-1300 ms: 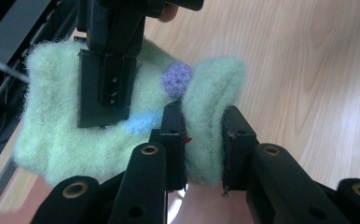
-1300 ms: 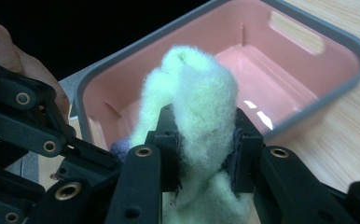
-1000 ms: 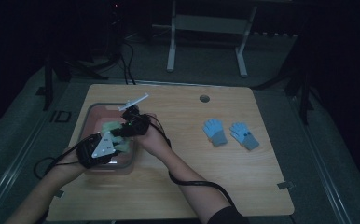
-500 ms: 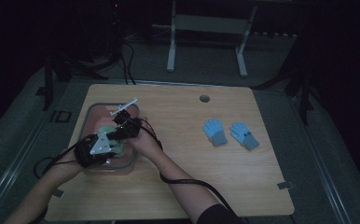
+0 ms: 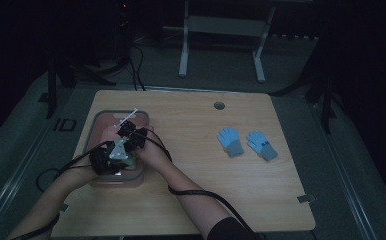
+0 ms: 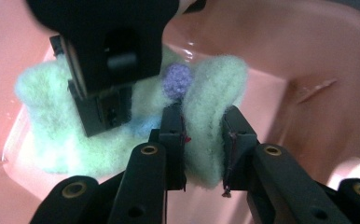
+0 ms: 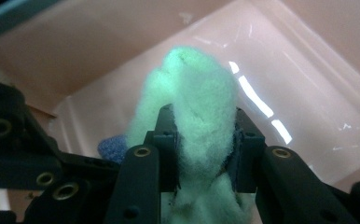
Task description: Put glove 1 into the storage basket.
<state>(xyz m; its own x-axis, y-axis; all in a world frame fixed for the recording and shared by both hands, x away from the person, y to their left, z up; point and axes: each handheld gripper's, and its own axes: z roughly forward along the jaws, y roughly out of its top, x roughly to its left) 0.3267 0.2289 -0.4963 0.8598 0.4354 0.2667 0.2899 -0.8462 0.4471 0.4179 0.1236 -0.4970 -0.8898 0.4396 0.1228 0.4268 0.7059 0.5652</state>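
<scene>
We cannot make out the green fleece item [image 6: 211, 126] whole: the right tool [image 6: 108, 60] covers its middle, and its lower end leaves the frame.

We see a dim room with most of its light falling on a wooden table [image 5: 196, 165] that has rounded corners and a small round grommet [image 5: 219, 105] near its far edge. Around it lies a grey floor [image 5: 331, 165]. Beyond the table stands a pale metal frame [image 5: 221, 30] on two legs, and dark cables [image 5: 136, 70] trail over the floor at the far left. The back of the room is black.
</scene>
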